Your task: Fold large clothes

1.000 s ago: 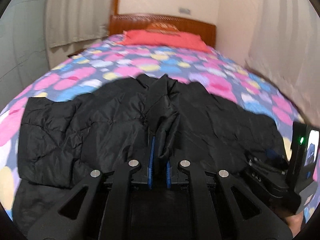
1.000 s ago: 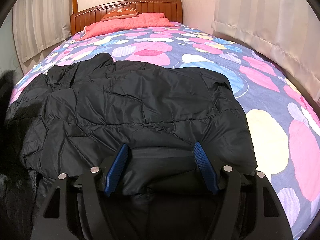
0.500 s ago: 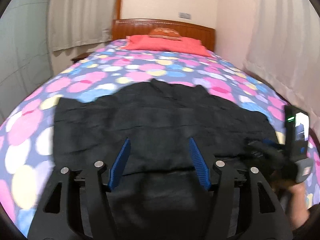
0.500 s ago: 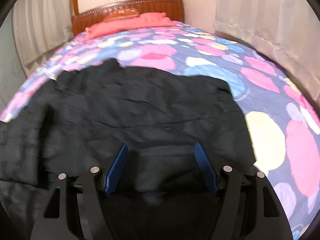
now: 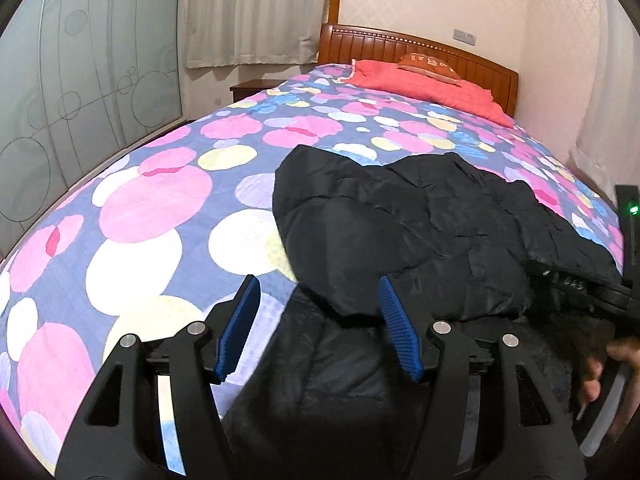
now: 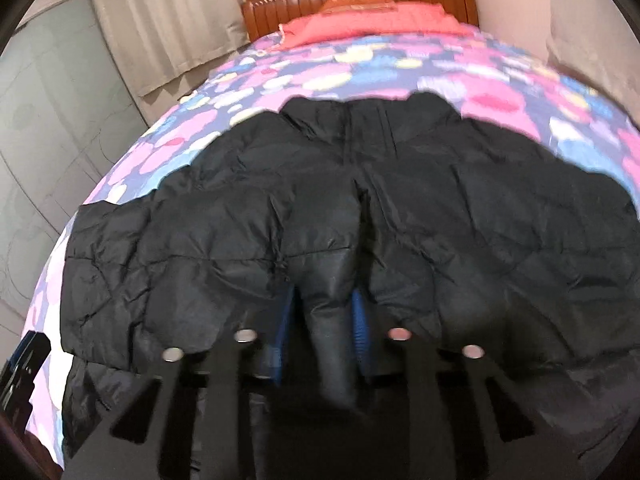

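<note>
A large black puffer jacket (image 5: 420, 232) lies on the bed with its near part folded back over itself. It fills the right wrist view (image 6: 240, 220) too. My left gripper (image 5: 318, 322) is open and empty, just above the jacket's left fold edge. My right gripper (image 6: 320, 332) is shut on a pinch of the jacket's fabric at the near hem; its blue pads (image 6: 362, 330) press a ridge of cloth between them. The right gripper's body also shows at the right edge of the left wrist view (image 5: 592, 292).
The bed has a purple cover with coloured circles (image 5: 152, 208), a red pillow (image 5: 424, 84) and a wooden headboard (image 5: 420, 46). Frosted glass doors (image 5: 80, 80) stand on the left, curtains on both sides. The bed's near edge is just below the grippers.
My left gripper let go of the jacket fold, opened and swung left. My right gripper went from open to shut on the jacket's near hem. The jacket's left side now lies folded inward.
</note>
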The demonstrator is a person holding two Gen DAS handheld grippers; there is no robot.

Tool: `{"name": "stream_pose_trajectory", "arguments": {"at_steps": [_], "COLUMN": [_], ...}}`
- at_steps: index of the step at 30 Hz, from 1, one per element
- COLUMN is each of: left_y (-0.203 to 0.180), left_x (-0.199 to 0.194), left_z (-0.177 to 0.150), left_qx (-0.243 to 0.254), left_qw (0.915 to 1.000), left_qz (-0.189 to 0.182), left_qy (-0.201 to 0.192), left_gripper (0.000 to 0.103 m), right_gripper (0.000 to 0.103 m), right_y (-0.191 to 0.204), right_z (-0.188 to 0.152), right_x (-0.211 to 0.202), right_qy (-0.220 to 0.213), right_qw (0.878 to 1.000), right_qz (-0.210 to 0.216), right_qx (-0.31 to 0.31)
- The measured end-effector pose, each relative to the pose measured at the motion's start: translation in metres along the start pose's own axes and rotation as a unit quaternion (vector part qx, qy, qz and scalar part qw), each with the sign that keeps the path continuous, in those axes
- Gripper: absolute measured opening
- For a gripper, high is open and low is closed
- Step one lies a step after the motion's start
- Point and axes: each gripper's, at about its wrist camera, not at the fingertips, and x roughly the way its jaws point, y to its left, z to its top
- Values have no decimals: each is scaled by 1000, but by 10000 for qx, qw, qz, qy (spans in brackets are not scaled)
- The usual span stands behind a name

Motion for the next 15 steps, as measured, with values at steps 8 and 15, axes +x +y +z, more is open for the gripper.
{"name": "stream_pose_trajectory", "arguments": {"at_steps": [8,15], "left_y": [-3,-23], "left_x": [2,15], "left_z": [7,12], "left_qx": [30,257], "left_qw": [9999,9995], "left_qz": [-120,-206], "left_qy": [-80,-29], "left_gripper": [62,62], "right_gripper": [13,13], "right_y": [-53,-132], "right_z": [18,11], "right_x": [-59,-53], "right_qy": [-748,-502], "right_qw": [9956,9884], "right_qz": [-505,-1279], "right_qx": [267,641]}}
